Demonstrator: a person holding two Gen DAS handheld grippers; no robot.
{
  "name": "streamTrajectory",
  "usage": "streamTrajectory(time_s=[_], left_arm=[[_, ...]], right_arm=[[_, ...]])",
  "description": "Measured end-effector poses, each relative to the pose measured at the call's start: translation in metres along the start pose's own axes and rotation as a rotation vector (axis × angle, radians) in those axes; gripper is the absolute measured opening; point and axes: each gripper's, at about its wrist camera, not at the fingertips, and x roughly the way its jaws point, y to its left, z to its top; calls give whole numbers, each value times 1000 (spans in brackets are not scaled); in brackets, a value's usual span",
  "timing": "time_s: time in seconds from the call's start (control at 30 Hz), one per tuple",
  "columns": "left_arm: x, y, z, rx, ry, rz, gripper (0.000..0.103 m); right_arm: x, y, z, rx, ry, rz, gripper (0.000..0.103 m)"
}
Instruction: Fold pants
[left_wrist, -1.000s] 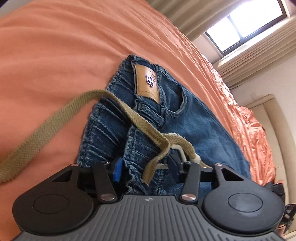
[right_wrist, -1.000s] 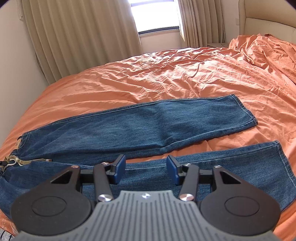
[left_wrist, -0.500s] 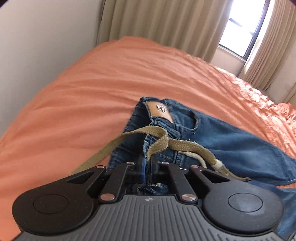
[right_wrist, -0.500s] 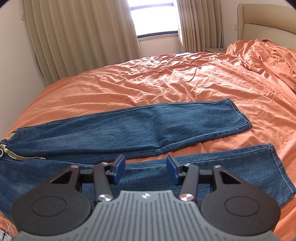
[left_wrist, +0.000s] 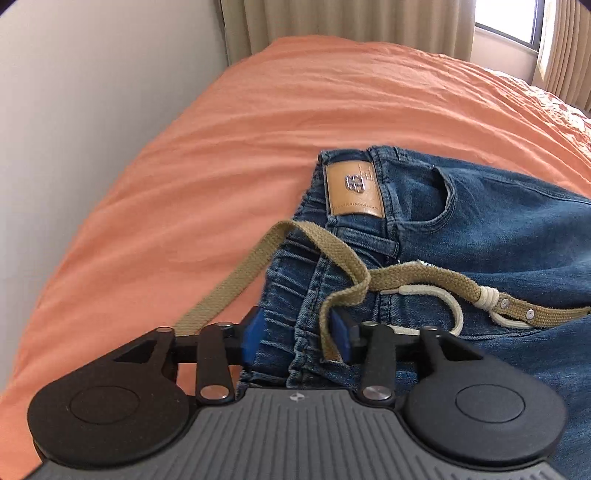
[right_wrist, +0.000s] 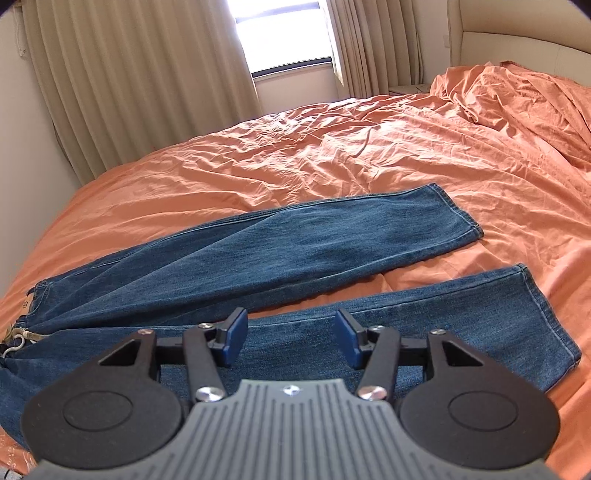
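Holding: my left gripper over the elastic waistband of the blue denim pants, its blue pads standing apart; the jaws have just been opening, the gathered waistband and a loop of the khaki woven belt lie between them, and the pads do not press on either.
Pants: spread flat on the orange bedsheet, waist toward the sheet's left edge by the wall, both legs running rightward across it.
Far leg: lies angled on the sheet, its hem toward the rumpled side of the bed.
Near leg: lies nearer me, beside the far leg, a wedge of sheet showing between the two toward the hems.
Patch: a tan leather label sits on the waistband, farther from me than the belt.
Belt: it crosses the waist, one end trailing off onto the sheet to the left, the other carrying a cream cord loop and rivets.
Right gripper: hovers above the near leg, jaws open a moderate way, having just widened slightly, gripping nothing.
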Motion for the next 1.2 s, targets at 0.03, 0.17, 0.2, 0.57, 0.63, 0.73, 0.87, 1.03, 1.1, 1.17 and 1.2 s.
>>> streamTrajectory(time_s=[0.03, 0.17, 0.2, 0.57, 0.63, 0.73, 0.87, 1.03, 1.1, 1.17, 1.2], left_arm=[[-11, 1, -1, -5, -18, 0, 57], [-59, -3, -4, 50, -62, -26, 57], [-72, -7, -6, 97, -69, -32, 57], [-147, -58, -57, 623, -28, -100, 57], [-145, -67, -72, 708, 5, -104, 57], [-134, -82, -94, 835, 53, -94, 57], [-109, -96, -119, 959, 90, -73, 57], [-85, -107, -137, 1027, 121, -71, 60], [-78, -112, -141, 1046, 119, -81, 64], [-73, -118, -145, 1053, 118, -83, 65], [-70, -121, -146, 1056, 118, -76, 65]], right_arm=[[-3, -3, 2, 13, 6, 6, 50], [-26, -22, 20, 50, 37, 40, 52], [-33, -27, 28, 49, 45, 38, 52], [-132, -98, 112, -56, 68, -65, 64], [-148, -110, 123, -75, 76, -95, 59], [-170, -130, 139, -87, 100, -143, 48], [-199, -151, 151, -142, 104, -203, 42], [-234, -175, 155, -257, 121, -283, 38], [-244, -181, 152, -354, 138, -321, 38], [-248, -186, 144, -457, 162, -337, 38], [-247, -189, 137, -502, 182, -336, 38]])
